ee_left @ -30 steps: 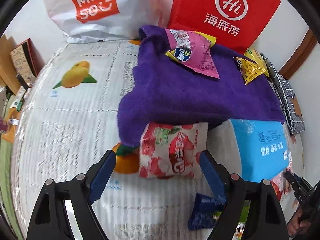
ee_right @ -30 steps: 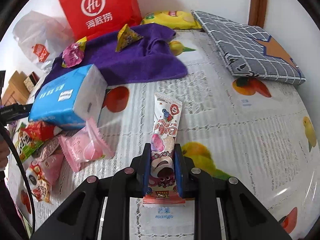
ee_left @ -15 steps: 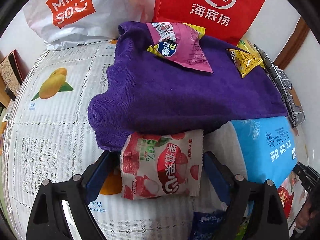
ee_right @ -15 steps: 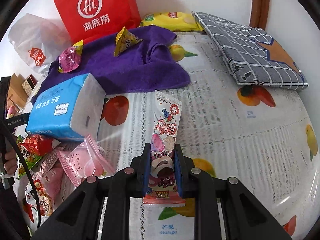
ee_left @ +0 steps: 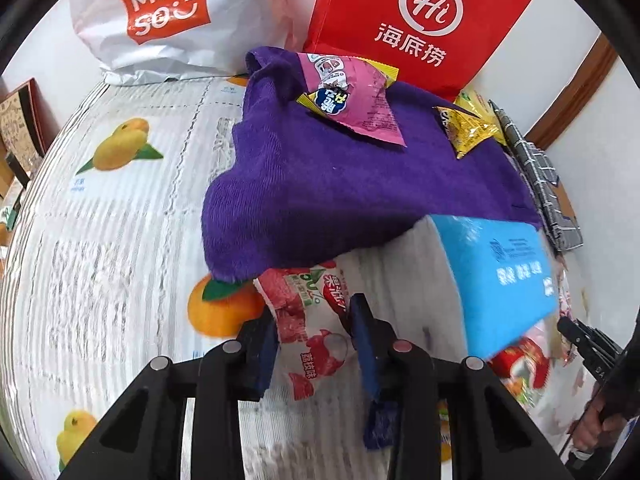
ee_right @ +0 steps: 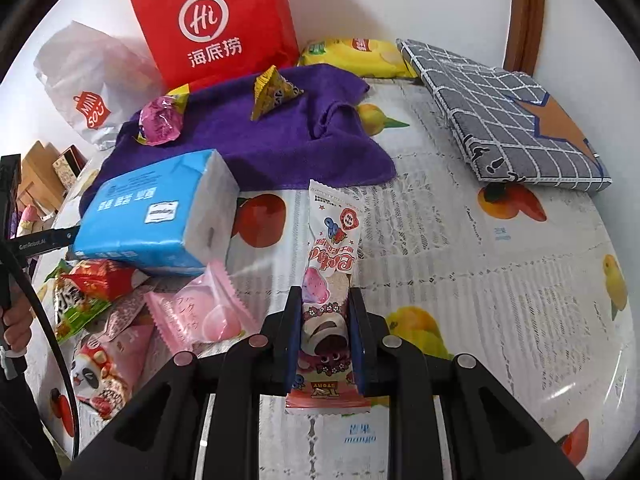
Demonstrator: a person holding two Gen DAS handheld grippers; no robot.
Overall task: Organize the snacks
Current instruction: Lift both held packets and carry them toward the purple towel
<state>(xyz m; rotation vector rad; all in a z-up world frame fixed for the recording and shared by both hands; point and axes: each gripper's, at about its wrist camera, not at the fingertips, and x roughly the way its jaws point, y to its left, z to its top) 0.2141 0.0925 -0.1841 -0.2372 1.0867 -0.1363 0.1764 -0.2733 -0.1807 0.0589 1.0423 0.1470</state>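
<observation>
A red-and-white lychee jelly packet (ee_left: 304, 292) lies on the fruit-print tablecloth (ee_left: 120, 240), against the near edge of a purple towel (ee_left: 340, 184). My left gripper (ee_left: 313, 312) is closing on it; the blue pads pinch its sides and the packet bulges between them. In the right wrist view, my right gripper (ee_right: 325, 294) is shut on a long pink biscuit packet (ee_right: 334, 232) that sticks out forward over the cloth. On the towel sit a pink snack (ee_left: 356, 100) and a yellow triangular snack (ee_left: 466, 132).
A blue tissue pack (ee_left: 500, 272) stands right of the jelly packet. A heap of snack packets (ee_right: 100, 312) lies beyond it. A red paper bag (ee_left: 416, 20) and a white shopping bag (ee_left: 160, 12) stand at the back. A grey checked cushion (ee_right: 508, 120) lies far right.
The left jaws stood wide on either side of the jelly packet and have now closed in onto it, squeezing it narrower. The right gripper keeps its hold on the pink packet.
</observation>
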